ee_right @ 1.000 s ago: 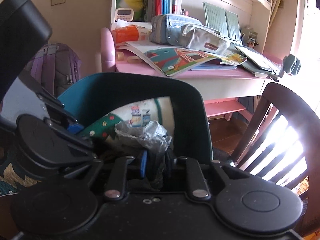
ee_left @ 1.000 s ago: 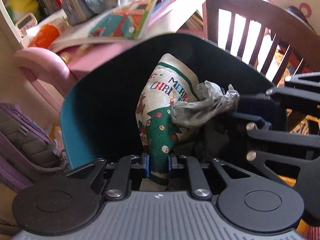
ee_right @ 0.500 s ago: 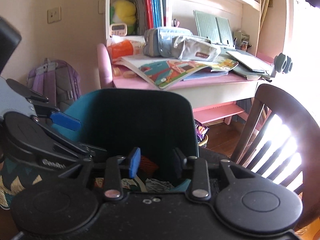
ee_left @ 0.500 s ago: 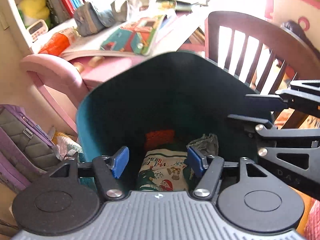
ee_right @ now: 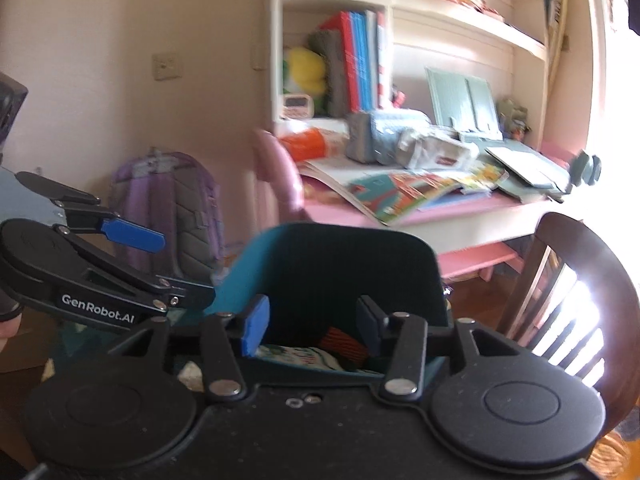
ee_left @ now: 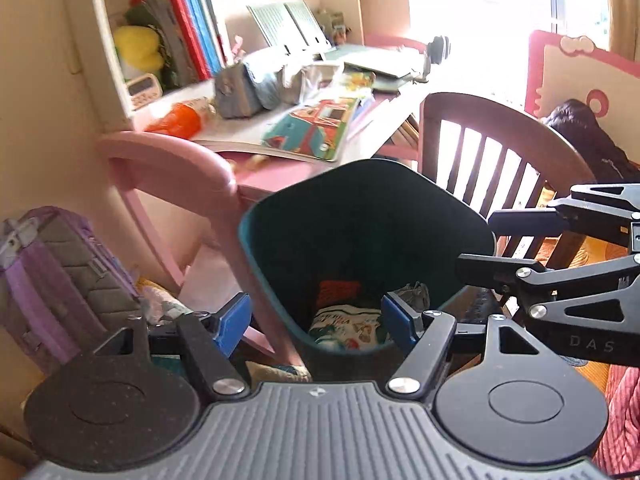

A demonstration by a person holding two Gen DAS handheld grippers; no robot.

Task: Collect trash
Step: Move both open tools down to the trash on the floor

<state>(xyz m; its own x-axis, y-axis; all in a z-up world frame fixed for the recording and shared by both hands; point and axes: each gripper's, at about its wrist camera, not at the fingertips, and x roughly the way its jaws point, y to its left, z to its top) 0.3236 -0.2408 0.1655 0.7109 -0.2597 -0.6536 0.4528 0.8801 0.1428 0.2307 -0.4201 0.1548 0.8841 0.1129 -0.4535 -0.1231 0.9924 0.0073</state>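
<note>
A teal trash bin [ee_left: 256, 256] stands on the floor before the desk; it also shows in the right wrist view [ee_right: 240, 272]. Inside lie a Christmas-print wrapper [ee_left: 344, 322], a grey crumpled wrapper [ee_left: 412, 292] and an orange-red piece [ee_left: 336, 290]. The Christmas wrapper [ee_right: 304, 356] and the orange-red piece [ee_right: 344, 342] show in the right wrist view too. My left gripper [ee_left: 316, 322] is open and empty above the bin's near rim. My right gripper [ee_right: 310, 326] is open and empty above the bin. Each gripper shows at the side of the other's view.
A pink desk [ee_left: 168, 156] with books, pencil cases [ee_left: 256, 88] and an orange packet [ee_left: 176, 120] stands behind the bin. A dark wooden chair [ee_left: 500, 152] is at the right. A purple backpack [ee_left: 52, 272] leans at the left.
Both grippers opened and let the Christmas wrapper and the grey wrapper drop into the bin. Both then rose and pulled back from the bin.
</note>
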